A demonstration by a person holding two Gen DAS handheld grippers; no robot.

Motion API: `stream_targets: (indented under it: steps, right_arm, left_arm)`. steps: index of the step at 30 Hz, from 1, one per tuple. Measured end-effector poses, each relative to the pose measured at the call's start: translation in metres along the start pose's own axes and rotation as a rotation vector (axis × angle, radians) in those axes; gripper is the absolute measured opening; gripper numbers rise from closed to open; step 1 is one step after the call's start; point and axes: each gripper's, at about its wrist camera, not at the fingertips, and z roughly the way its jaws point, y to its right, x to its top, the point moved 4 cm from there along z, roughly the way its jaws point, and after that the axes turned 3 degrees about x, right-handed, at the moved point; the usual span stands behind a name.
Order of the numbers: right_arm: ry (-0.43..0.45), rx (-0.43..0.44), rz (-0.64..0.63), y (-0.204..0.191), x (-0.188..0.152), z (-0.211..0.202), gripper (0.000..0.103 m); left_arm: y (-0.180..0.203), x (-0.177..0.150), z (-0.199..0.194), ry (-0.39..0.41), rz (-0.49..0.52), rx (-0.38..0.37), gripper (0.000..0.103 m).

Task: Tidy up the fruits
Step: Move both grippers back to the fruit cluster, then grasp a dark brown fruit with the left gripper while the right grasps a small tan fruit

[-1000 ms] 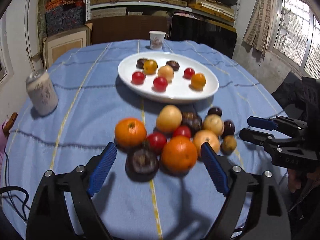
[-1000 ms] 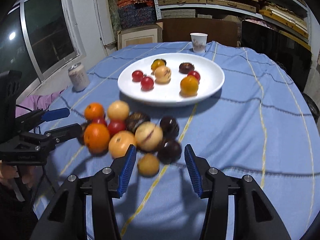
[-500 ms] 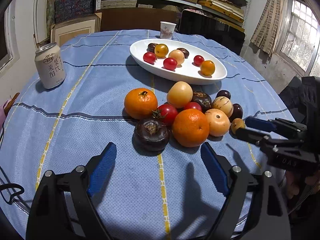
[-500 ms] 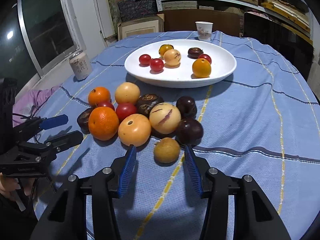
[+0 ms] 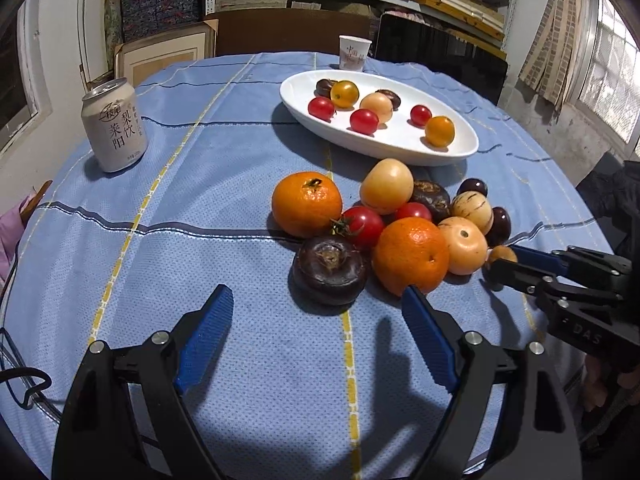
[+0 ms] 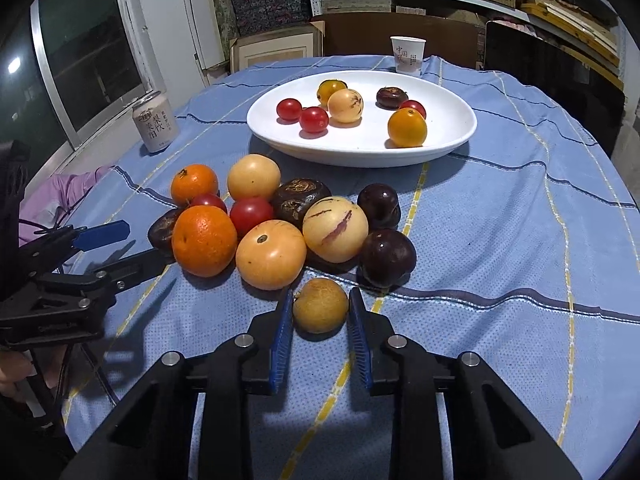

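Observation:
A pile of fruit lies on the blue cloth before a white plate (image 6: 360, 156) that holds several small fruits. At the pile's near edge my right gripper (image 6: 320, 296) is shut on a small tan fruit (image 6: 320, 308), one blue pad against each side. The left wrist view shows the same tan fruit (image 5: 502, 254) between the right gripper's (image 5: 500, 262) fingers. My left gripper (image 5: 316, 294) stands wide open and holds nothing. It is just short of a dark brown fruit (image 5: 330, 268) and an orange (image 5: 412, 254), and it also shows in the right wrist view as the left gripper (image 6: 148, 242).
A drink can (image 5: 114, 126) stands at the left of the table and a paper cup (image 5: 354, 54) behind the plate (image 5: 380, 148). Shelves and boxes fill the back wall. A pink sleeve (image 6: 60, 196) lies at the table's left edge.
My right gripper has come forward around the small tan fruit and closed on it. The left gripper has stayed open and in about the same place.

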Motion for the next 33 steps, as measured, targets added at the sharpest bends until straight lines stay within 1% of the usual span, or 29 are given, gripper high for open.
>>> stream_targets:
  steps: [4,7,9,13,22,24,26,28,30,32,33]
  right_arm:
    - [0.019,0.014,-0.002,-0.003,-0.005,-0.006,0.028]
    - [0.009,0.007,-0.005,-0.004,-0.011,-0.005,0.029]
    - [0.023,0.006,-0.009,-0.005,-0.011,-0.008,0.029]
    - [0.021,0.014,-0.011,-0.005,-0.012,-0.008,0.029]
    - [0.022,0.031,0.008,-0.002,-0.012,-0.009,0.029]
    - [0.019,0.036,0.012,-0.001,-0.012,-0.008,0.029]
    - [0.018,0.040,0.015,-0.001,-0.012,-0.008,0.029]
    - [0.017,0.043,0.015,-0.001,-0.012,-0.008,0.029]
    - [0.017,0.047,0.014,-0.001,-0.012,-0.008,0.029]
    - [0.015,0.049,0.015,-0.001,-0.012,-0.007,0.029]
    - [0.014,0.051,0.016,-0.001,-0.012,-0.007,0.029]
  left_arm:
    - [0.003,0.002,0.004,-0.016,0.033,0.037,0.084]
    - [0.004,0.003,0.008,-0.029,0.064,0.073,0.084]
    - [0.003,0.004,0.010,-0.039,0.083,0.091,0.084]
    - [0.001,0.011,0.012,-0.027,0.104,0.121,0.084]
    - [-0.001,0.020,0.022,-0.038,0.110,0.112,0.084]
    - [-0.001,0.020,0.021,-0.038,0.111,0.086,0.075]
    - [0.002,0.019,0.020,-0.036,0.117,0.060,0.061]
    - [0.006,0.017,0.019,-0.037,0.128,0.047,0.055]
    - [0.010,0.014,0.022,-0.059,0.146,0.035,0.051]
    - [0.012,0.012,0.027,-0.085,0.148,0.023,0.053]
    - [0.010,0.014,0.028,-0.084,0.130,0.015,0.053]
